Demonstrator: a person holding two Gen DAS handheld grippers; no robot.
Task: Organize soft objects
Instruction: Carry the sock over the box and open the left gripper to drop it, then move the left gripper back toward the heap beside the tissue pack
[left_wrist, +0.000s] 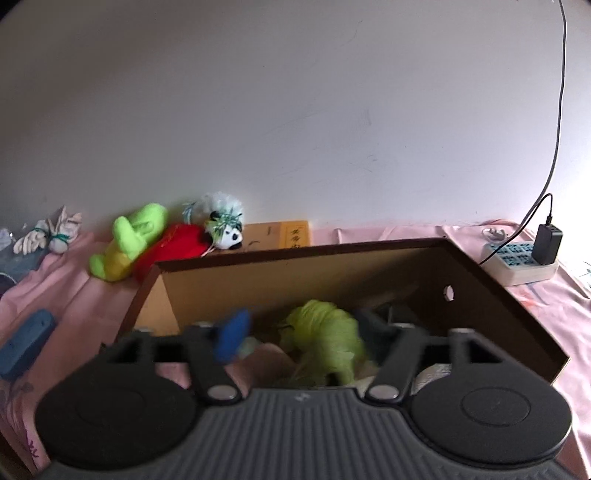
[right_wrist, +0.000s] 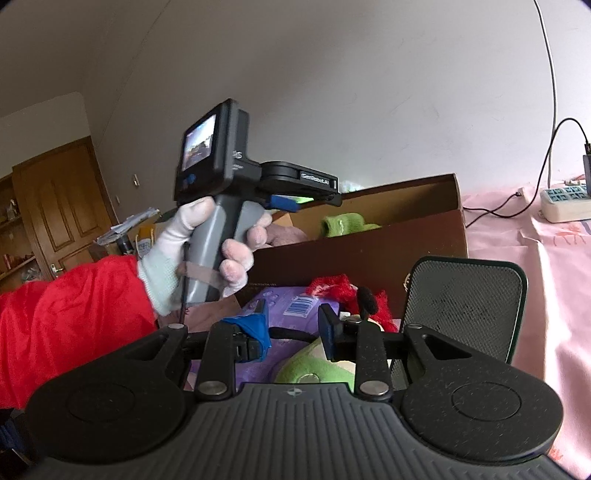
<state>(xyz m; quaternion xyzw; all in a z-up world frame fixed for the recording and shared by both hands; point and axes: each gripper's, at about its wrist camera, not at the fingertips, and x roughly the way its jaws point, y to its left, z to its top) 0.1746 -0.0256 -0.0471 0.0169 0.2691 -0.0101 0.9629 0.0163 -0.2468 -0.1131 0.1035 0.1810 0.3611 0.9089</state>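
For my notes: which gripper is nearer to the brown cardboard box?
Left. The left gripper hovers over the brown cardboard box; the right gripper is outside, before its front wall.

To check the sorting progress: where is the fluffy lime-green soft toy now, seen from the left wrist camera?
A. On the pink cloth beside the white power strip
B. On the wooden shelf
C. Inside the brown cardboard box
C: the fluffy lime-green soft toy lies within the walls of the brown cardboard box.
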